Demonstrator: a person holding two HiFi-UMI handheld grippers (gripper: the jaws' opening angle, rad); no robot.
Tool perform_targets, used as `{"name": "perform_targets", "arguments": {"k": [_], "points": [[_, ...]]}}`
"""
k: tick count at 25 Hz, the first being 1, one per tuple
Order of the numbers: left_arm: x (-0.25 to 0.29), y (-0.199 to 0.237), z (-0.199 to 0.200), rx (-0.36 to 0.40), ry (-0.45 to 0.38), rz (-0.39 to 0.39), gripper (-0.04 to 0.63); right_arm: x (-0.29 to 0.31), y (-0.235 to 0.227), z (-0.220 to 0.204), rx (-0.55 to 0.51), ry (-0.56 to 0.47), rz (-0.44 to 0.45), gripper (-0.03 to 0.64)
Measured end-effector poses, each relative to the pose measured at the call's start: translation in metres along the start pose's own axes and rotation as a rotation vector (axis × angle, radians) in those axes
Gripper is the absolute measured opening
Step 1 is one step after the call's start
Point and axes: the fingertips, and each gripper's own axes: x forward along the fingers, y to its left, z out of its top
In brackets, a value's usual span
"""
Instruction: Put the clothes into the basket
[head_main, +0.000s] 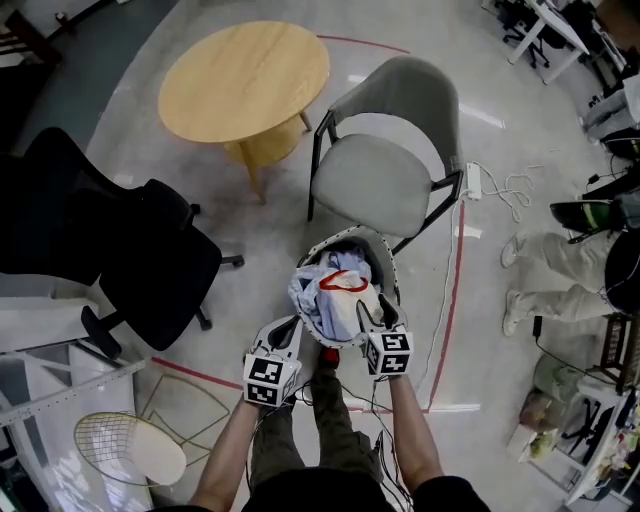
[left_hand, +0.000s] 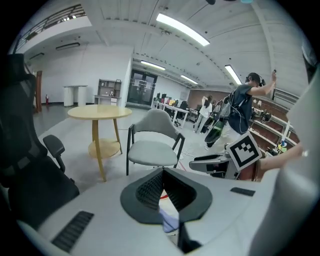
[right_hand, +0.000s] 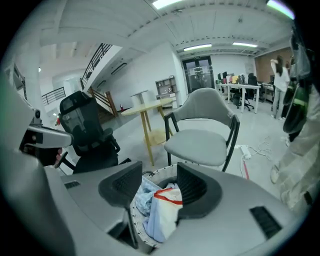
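Observation:
A round woven basket (head_main: 387, 266) stands on the floor in front of a grey chair, heaped with light blue and white clothes (head_main: 338, 296), one with a red trim. My right gripper (head_main: 372, 316) hangs just above the pile's near right side. It is open, and between its pads I see only the clothes (right_hand: 161, 212) and the basket rim (right_hand: 150, 176) below. My left gripper (head_main: 287, 330) is at the basket's near left edge. Its tips (left_hand: 163, 170) meet, shut on nothing, with a strip of blue cloth (left_hand: 170, 220) showing below them.
The grey chair (head_main: 385, 175) stands right behind the basket, and a round wooden table (head_main: 243, 80) lies beyond it. A black office chair (head_main: 130, 250) is to the left. A person's legs (head_main: 555, 285) and a power strip (head_main: 473, 182) lie to the right. A wire frame (head_main: 130, 450) sits near left.

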Motion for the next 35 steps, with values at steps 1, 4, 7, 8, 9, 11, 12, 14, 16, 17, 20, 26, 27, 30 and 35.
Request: {"name": "perform_targets", "arguments": {"k": [1, 4, 7, 8, 9, 11, 12, 14, 16, 17, 20, 26, 27, 30, 35], "points": [[-0.004, -0.001, 0.006, 0.004, -0.008, 0.002, 0.006, -0.006, 0.0, 0.009, 0.002, -0.017, -0.001, 0.233], [-0.017, -0.008, 0.022, 0.014, -0.031, 0.006, 0.006, -0.026, 0.004, 0.033, 0.015, -0.058, 0.002, 0.232], [-0.029, -0.014, 0.041, 0.032, -0.061, 0.009, 0.006, -0.044, 0.009, 0.056, 0.018, -0.094, 0.004, 0.222], [-0.033, -0.016, 0.048, 0.04, -0.074, 0.01, 0.006, -0.049, 0.011, 0.064, 0.019, -0.105, 0.005, 0.211], [-0.037, -0.019, 0.055, 0.047, -0.085, 0.01, 0.008, -0.055, 0.013, 0.07, 0.018, -0.117, 0.003, 0.199], [-0.047, -0.023, 0.067, 0.057, -0.105, 0.011, 0.006, -0.068, 0.018, 0.083, 0.005, -0.142, -0.003, 0.164], [-0.052, -0.026, 0.073, 0.062, -0.115, 0.013, 0.007, -0.075, 0.021, 0.09, -0.007, -0.156, -0.004, 0.154], [-0.061, -0.029, 0.087, 0.075, -0.138, 0.019, 0.006, -0.087, 0.028, 0.106, -0.032, -0.186, 0.002, 0.144], [-0.071, -0.032, 0.103, 0.09, -0.164, 0.022, 0.006, -0.099, 0.034, 0.123, -0.055, -0.215, 0.007, 0.122], [-0.077, -0.033, 0.111, 0.096, -0.179, 0.022, 0.006, -0.105, 0.038, 0.131, -0.066, -0.23, 0.01, 0.114], [-0.096, -0.032, 0.135, 0.108, -0.233, 0.031, 0.006, -0.122, 0.054, 0.154, -0.104, -0.277, 0.029, 0.094], [-0.123, -0.031, 0.171, 0.125, -0.321, 0.047, 0.007, -0.154, 0.081, 0.196, -0.145, -0.375, 0.049, 0.069], [-0.127, -0.031, 0.176, 0.128, -0.335, 0.051, 0.006, -0.159, 0.084, 0.201, -0.149, -0.389, 0.054, 0.064], [-0.141, -0.029, 0.191, 0.132, -0.385, 0.073, 0.007, -0.177, 0.094, 0.218, -0.156, -0.442, 0.063, 0.055], [-0.161, -0.03, 0.203, 0.144, -0.428, 0.091, 0.006, -0.206, 0.102, 0.235, -0.172, -0.506, 0.062, 0.046]]}}
